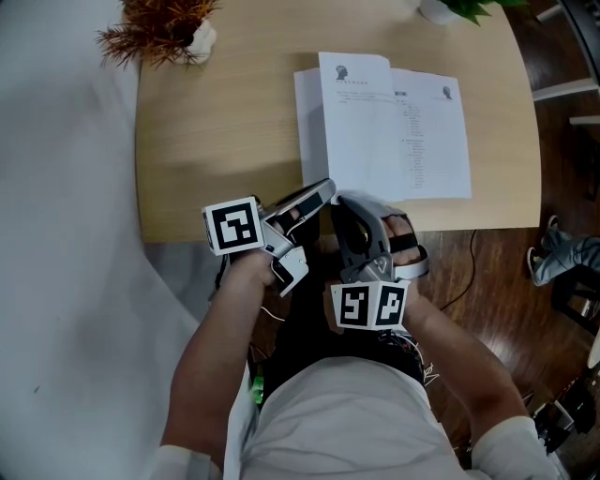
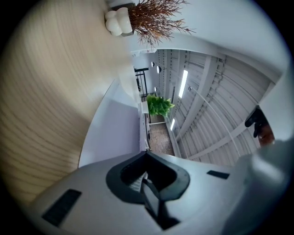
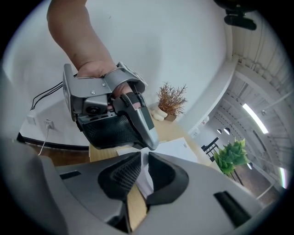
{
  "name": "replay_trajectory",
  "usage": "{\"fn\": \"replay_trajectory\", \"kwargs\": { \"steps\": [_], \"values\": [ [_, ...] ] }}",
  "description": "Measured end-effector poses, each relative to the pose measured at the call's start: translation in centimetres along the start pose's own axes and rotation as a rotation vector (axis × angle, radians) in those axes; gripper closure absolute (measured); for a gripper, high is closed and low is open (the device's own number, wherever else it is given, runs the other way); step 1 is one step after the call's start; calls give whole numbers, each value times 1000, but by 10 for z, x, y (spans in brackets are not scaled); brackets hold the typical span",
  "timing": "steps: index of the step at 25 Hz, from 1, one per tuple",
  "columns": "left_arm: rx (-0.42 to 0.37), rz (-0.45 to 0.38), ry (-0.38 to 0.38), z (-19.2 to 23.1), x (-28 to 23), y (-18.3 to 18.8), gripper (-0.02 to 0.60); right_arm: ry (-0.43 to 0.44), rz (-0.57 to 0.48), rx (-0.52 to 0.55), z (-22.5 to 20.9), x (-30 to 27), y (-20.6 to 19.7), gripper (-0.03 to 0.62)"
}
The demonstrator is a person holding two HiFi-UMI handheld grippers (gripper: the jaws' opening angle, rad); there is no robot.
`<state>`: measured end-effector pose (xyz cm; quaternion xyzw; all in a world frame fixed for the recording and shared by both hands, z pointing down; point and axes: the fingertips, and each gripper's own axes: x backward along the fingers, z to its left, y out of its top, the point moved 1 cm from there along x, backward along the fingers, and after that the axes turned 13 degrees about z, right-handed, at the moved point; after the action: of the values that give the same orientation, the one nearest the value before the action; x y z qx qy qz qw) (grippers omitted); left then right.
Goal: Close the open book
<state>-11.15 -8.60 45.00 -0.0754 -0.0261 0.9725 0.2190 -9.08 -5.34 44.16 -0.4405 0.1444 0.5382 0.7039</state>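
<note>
The open book [image 1: 394, 131] lies on the wooden table [image 1: 225, 122], its near edge at the table's front. A left-hand page stands a little raised. My left gripper [image 1: 328, 190] points level at the book's near left corner, rolled on its side. In the left gripper view its jaws [image 2: 147, 153] are shut, and the white page [image 2: 115, 133] runs into them. My right gripper [image 1: 349, 202] sits just beside it, tilted down. In the right gripper view its jaws [image 3: 143, 158] stand slightly apart with the page's [image 3: 179, 149] edge in the gap, and the left gripper [image 3: 149, 137] is right in front.
A dried brown plant [image 1: 159, 28] in a white vase [image 1: 200, 39] stands at the table's far left corner. A green plant's pot [image 1: 441, 9] is at the far edge. A shoe [image 1: 562, 253] rests on the wooden floor at the right.
</note>
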Motion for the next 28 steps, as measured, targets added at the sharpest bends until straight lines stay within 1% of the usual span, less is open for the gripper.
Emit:
{"fn": "replay_trajectory", "kwargs": {
  "steps": [2, 6, 8, 10, 13, 19, 22, 28],
  "values": [
    [-7, 2, -5, -4, -1, -1, 584, -20, 2, 3, -1, 2, -1, 551],
    [-3, -3, -18, -8, -3, -2, 584, -48, 4, 3, -4, 6, -2, 553],
    [-13, -5, -20, -11, -4, -2, 584, -59, -5, -3, -7, 9, -2, 572],
    [-36, -3, -19, -14, -5, -2, 583, -64, -15, -14, -11, 12, -3, 589],
    [-80, 6, -24, -21, -6, -3, 583, -69, -28, -29, -17, 18, -4, 591],
    [-146, 6, -61, -38, -8, -5, 581, -97, -57, -33, -28, 32, -3, 591],
    [-195, 11, -49, -47, -7, -5, 581, -114, -80, -26, -33, 41, -1, 591],
    [-245, 19, -73, -67, -10, -3, 581, -151, -105, -18, -47, 53, -2, 591]
  ]
}}
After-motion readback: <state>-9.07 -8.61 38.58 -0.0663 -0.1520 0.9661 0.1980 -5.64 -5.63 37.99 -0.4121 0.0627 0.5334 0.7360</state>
